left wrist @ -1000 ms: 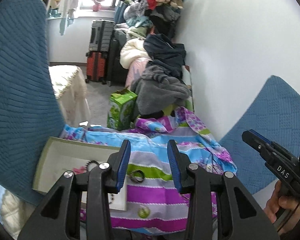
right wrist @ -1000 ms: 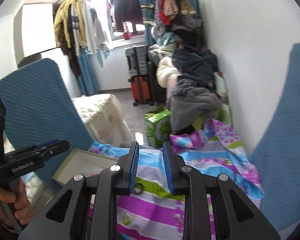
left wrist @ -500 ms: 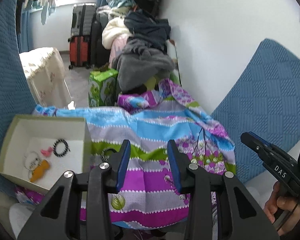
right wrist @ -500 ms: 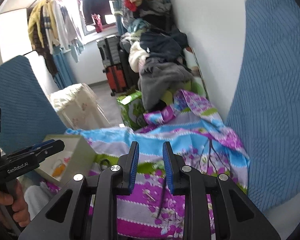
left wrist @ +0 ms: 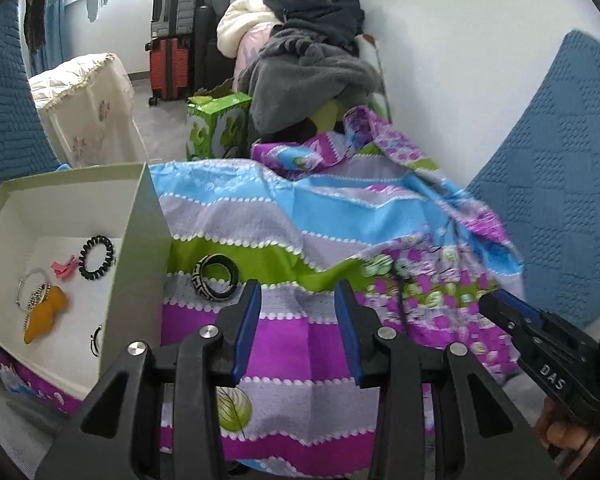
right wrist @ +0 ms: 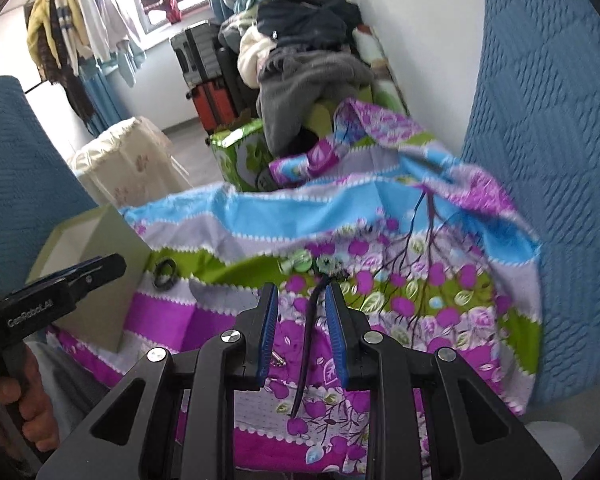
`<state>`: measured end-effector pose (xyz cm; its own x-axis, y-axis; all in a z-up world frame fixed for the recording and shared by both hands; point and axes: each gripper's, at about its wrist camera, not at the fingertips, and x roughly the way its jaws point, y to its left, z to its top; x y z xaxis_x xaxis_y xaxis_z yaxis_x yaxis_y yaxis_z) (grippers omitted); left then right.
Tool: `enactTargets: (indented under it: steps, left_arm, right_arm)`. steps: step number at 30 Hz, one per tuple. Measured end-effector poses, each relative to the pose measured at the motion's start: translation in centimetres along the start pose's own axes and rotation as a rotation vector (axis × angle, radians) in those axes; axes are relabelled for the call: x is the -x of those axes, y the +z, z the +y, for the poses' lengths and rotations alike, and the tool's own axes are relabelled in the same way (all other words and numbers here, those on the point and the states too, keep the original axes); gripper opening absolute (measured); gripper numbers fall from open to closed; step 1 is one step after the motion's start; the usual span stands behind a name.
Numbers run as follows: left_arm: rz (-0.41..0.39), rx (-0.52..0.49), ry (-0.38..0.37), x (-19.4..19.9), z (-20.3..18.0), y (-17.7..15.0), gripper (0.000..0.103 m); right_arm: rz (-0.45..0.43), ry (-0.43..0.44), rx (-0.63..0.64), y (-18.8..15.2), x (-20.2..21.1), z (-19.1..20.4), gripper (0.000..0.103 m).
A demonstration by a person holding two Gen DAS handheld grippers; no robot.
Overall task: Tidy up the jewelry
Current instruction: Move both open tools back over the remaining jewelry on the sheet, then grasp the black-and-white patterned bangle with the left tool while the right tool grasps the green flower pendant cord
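Your left gripper [left wrist: 298, 294] hovers above the striped, flowered cloth [left wrist: 340, 216] with its blue-padded fingers spread apart and nothing between them. Just beyond its left finger, a black-and-white patterned bangle [left wrist: 216, 277] lies on the green stripe, tilted up on its edge and close beside the right wall of the white box [left wrist: 138, 248]. That box sits at the left of the cloth and holds several pieces: a black coiled hair tie [left wrist: 97, 257] toward the far side, a pink clip [left wrist: 65, 267] just left of it, a thin silver bangle [left wrist: 32, 288] farther left, and a mustard-yellow clip [left wrist: 46, 312] nearer you; a small dark ring-like item [left wrist: 96, 339] shows against the near right wall, too hidden to identify. Your right gripper [right wrist: 302, 314] is also parted and holds nothing, poised over the purple flowered part of the cloth. A thin dark cord [right wrist: 306, 344] runs along the cloth between its fingers, from a small flower-shaped ornament [right wrist: 329, 266] at the far end toward you; whether the pads touch it you cannot tell. From the right wrist view the bangle [right wrist: 165, 273] appears well off to the left, near the box corner [right wrist: 112, 240]. Behind the cloth stand a green carton [left wrist: 216, 128], piled clothes [left wrist: 308, 64] and suitcases [left wrist: 172, 36].
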<state>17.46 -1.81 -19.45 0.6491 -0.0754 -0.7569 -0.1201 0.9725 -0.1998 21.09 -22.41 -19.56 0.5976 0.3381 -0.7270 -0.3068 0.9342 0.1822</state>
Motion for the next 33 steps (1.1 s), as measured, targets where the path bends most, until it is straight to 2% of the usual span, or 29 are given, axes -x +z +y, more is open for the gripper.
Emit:
enactTargets:
  steps: [9,14,30,33]
  left_arm:
    - [0.058,-0.012,0.077,-5.3,0.7,-1.0,0.038]
    - [0.061,-0.012,0.112,-7.1,1.3,-1.2,0.036]
    - [0.083,-0.031,0.156,-10.2,3.0,-1.1,0.033]
    - [0.092,-0.033,0.167,-10.6,3.2,-1.2,0.026]
  right_arm:
    - [0.063,0.0,-0.005,-1.1,-4.1,-0.9,0.022]
    - [0.102,0.001,0.013,-1.6,-6.1,-0.8,0.021]
    - [0.218,-0.007,-0.014,-2.3,-10.3,-1.2,0.02]
    - [0.218,-0.008,-0.004,-2.3,-10.6,-1.0,0.02]
